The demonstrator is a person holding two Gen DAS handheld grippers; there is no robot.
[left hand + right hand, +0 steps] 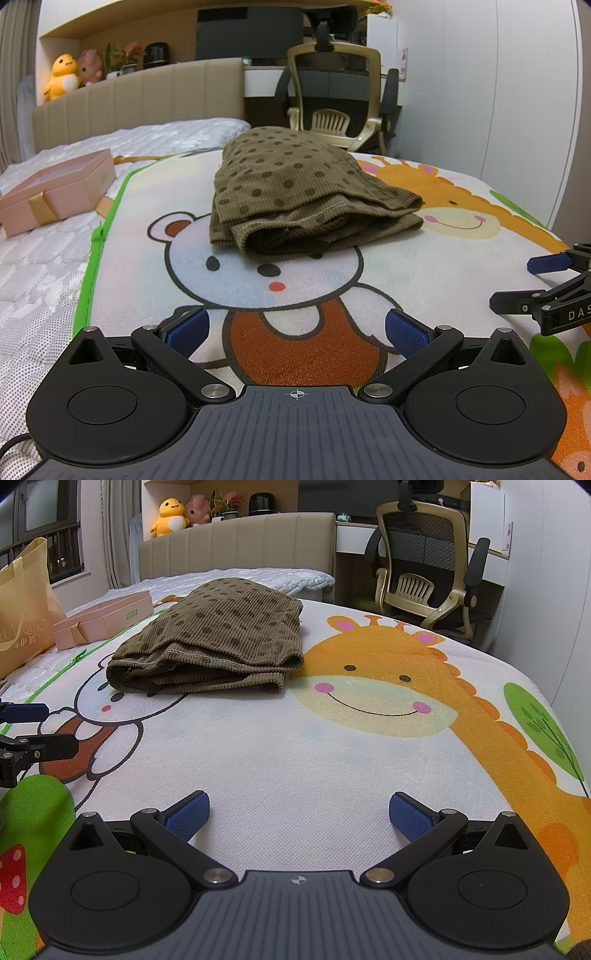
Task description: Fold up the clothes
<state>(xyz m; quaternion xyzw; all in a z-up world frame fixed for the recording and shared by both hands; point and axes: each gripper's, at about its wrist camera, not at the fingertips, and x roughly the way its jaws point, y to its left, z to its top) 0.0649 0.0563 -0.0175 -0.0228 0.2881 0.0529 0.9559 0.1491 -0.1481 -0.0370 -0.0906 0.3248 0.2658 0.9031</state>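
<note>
Left gripper (295,332): jaws spread wide, nothing between the blue pads (188,328), held low over the mat with the garment straight ahead and apart from it. Right gripper (299,812): likewise wide and empty, low over bare mat, garment ahead and off to its left.

Items as I log them, largest first:

1. Bed (40,266), quilted white cover, padded headboard behind.
2. Cartoon play mat (295,746) spread on the bed, printed with a bear and a giraffe.
3. Office chair (424,568), beyond the bed's far corner.
4. Olive dotted garment (295,184), corduroy-like, lying on the mat over the bear's head and beside the giraffe's face; already doubled into a compact bundle, stitched hem and layered edges facing me.
5. Pink gift box (55,188), on the bed left of the mat.

Step, by my reading: the fold looks finished or nearly so. If another fold is wanted, I would bring both grippers forward to the near layered edge and pinch all layers together.
</note>
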